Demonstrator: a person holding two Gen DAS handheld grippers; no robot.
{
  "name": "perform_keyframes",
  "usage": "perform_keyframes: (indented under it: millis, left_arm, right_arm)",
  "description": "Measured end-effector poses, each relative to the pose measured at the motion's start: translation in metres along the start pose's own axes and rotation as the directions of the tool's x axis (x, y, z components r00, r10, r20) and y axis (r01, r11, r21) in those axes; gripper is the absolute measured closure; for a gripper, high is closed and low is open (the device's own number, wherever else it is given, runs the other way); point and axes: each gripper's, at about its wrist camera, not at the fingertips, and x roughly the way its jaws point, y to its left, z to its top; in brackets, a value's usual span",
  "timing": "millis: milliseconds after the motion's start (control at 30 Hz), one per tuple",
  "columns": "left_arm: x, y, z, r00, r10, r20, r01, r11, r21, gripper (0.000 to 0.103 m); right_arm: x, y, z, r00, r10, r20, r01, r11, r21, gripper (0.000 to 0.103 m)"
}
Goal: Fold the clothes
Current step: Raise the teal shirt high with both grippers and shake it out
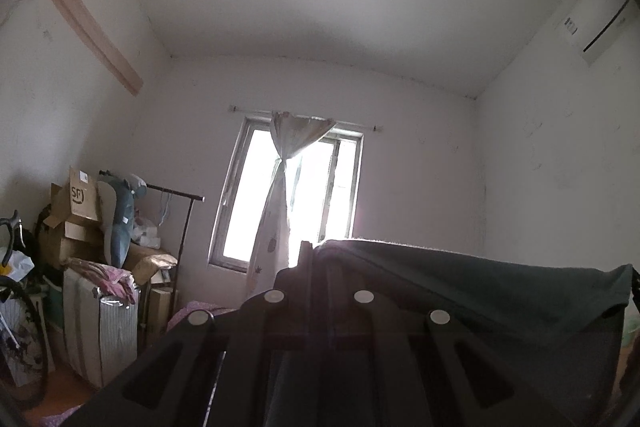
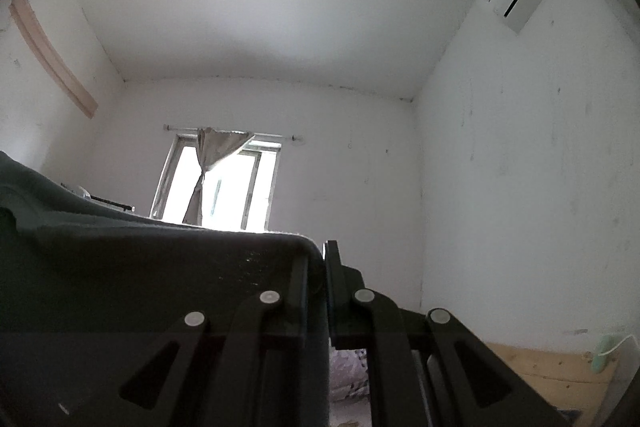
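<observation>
Left gripper [image 1: 316,259] clamped on one top corner of the dark green garment [image 1: 460,287], held aloft before the far window [image 1: 288,187]. Right gripper [image 2: 320,259] clamped on the other corner. Probably the lift-and-spread step; next, lowering it flat, kept taut.

surface: bed [image 1: 188,311], pink patterned cover seen low in frame; floor [image 1: 60,391], stacked cardboard boxes [image 1: 76,223] stood on it
</observation>
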Motion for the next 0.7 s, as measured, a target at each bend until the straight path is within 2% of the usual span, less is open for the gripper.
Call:
perform_keyframes:
  millis: [233,433,533,700]
  left_arm:
    - [0.073,-0.001,-0.035,0.994,0.014,-0.112,-0.012,1.000,0.011,0.099]
    - [0.158,-0.002,-0.082,0.971,0.030,-0.237,-0.027,0.999,0.018,0.099]
    - [0.207,-0.003,-0.113,0.949,0.044,-0.312,-0.037,0.999,0.028,0.099]
    - [0.297,-0.002,-0.185,0.890,0.087,-0.447,-0.076,0.996,0.042,0.099]
  right_arm:
    - [0.056,0.005,-0.035,0.994,-0.002,-0.110,0.003,1.000,0.010,0.097]
    - [0.127,0.005,-0.085,0.975,-0.010,-0.221,0.012,1.000,0.006,0.097]
    - [0.166,0.007,-0.112,0.962,-0.016,-0.273,0.018,1.000,0.003,0.097]
    - [0.241,0.015,-0.171,0.929,-0.038,-0.369,0.037,0.999,-0.009,0.097]
